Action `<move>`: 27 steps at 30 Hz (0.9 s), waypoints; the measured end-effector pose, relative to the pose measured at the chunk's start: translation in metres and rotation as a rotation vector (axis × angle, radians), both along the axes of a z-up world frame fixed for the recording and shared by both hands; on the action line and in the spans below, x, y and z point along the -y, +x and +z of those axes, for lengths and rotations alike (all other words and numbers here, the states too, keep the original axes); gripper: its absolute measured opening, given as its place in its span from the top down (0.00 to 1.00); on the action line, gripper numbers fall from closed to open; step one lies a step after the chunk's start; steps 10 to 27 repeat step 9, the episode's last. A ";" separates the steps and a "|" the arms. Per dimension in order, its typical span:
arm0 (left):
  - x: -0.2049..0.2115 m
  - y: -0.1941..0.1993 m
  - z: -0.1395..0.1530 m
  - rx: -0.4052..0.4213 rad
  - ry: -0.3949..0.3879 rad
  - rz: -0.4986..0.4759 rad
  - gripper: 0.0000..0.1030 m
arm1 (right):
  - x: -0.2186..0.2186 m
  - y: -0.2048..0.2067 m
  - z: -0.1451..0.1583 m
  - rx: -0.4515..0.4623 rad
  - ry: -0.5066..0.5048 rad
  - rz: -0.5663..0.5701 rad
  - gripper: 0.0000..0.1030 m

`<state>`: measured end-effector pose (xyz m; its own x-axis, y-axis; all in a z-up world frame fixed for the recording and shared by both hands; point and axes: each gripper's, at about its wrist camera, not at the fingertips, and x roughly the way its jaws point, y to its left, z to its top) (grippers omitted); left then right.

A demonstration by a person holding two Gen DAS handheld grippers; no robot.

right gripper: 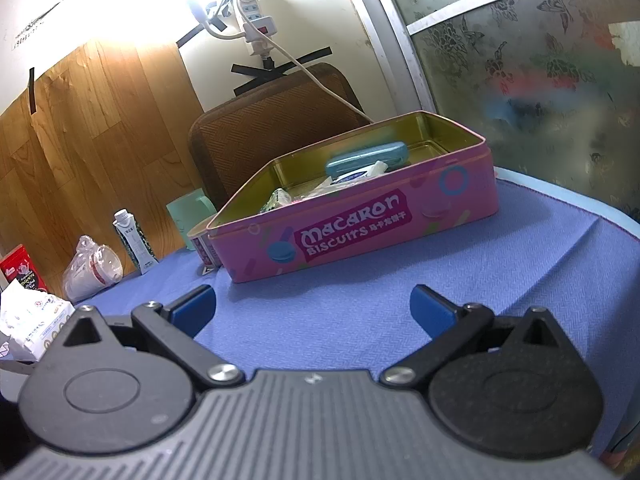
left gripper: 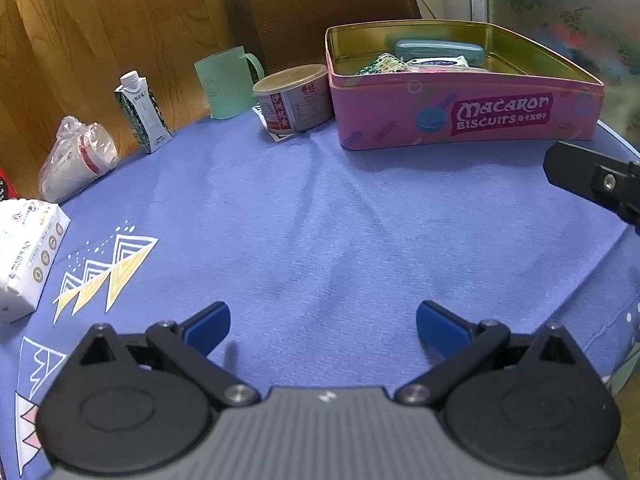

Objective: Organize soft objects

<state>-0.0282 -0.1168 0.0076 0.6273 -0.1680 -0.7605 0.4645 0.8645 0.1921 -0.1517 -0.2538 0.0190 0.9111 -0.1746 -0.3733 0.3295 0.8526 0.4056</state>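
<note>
My left gripper (left gripper: 323,326) and right gripper (right gripper: 313,308) hover with jaws spread, empty, over the blue worktop (left gripper: 320,220); pink biscuit tin (left gripper: 464,116) far right holds soft packets.

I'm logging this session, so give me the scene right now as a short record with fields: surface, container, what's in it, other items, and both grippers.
surface: blue cloth
container: pink macaron biscuit tin, lid off
contents: teal case, small packets beside it
other items: green mug, round can, carton, bagged cups, tissue pack
left gripper: open, empty, over the cloth
right gripper: open, empty, facing the tin
</note>
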 end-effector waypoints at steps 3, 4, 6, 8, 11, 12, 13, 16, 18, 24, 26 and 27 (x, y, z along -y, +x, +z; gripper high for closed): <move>0.000 0.000 0.000 -0.001 -0.005 0.000 0.00 | 0.000 0.000 0.000 -0.001 0.000 0.000 0.00; 0.000 0.000 0.001 0.002 -0.007 -0.001 0.00 | 0.000 0.000 0.000 0.000 0.001 0.000 0.00; 0.000 -0.001 0.002 0.003 -0.019 -0.004 0.00 | 0.000 0.000 0.000 0.000 0.000 0.001 0.00; -0.001 -0.001 0.004 0.003 -0.036 -0.006 0.00 | 0.000 0.000 0.000 0.000 0.000 0.000 0.00; -0.002 -0.001 0.005 0.005 -0.045 -0.009 0.00 | 0.000 0.000 0.000 0.000 -0.001 0.000 0.00; -0.002 -0.001 0.005 0.005 -0.045 -0.009 0.00 | 0.000 0.000 0.000 0.000 -0.001 0.000 0.00; -0.002 -0.001 0.005 0.005 -0.045 -0.009 0.00 | 0.000 0.000 0.000 0.000 -0.001 0.000 0.00; -0.002 -0.001 0.005 0.005 -0.045 -0.009 0.00 | 0.000 0.000 0.000 0.000 -0.001 0.000 0.00; -0.002 -0.001 0.005 0.005 -0.045 -0.009 0.00 | 0.000 0.000 0.000 0.000 -0.001 0.000 0.00; -0.002 -0.001 0.005 0.005 -0.045 -0.009 0.00 | 0.000 0.000 0.000 0.000 -0.001 0.000 0.00; -0.002 -0.001 0.005 0.005 -0.045 -0.009 0.00 | 0.000 0.000 0.000 0.000 -0.001 0.000 0.00; -0.002 -0.001 0.005 0.005 -0.045 -0.009 0.00 | 0.000 0.000 0.000 0.000 -0.001 0.000 0.00</move>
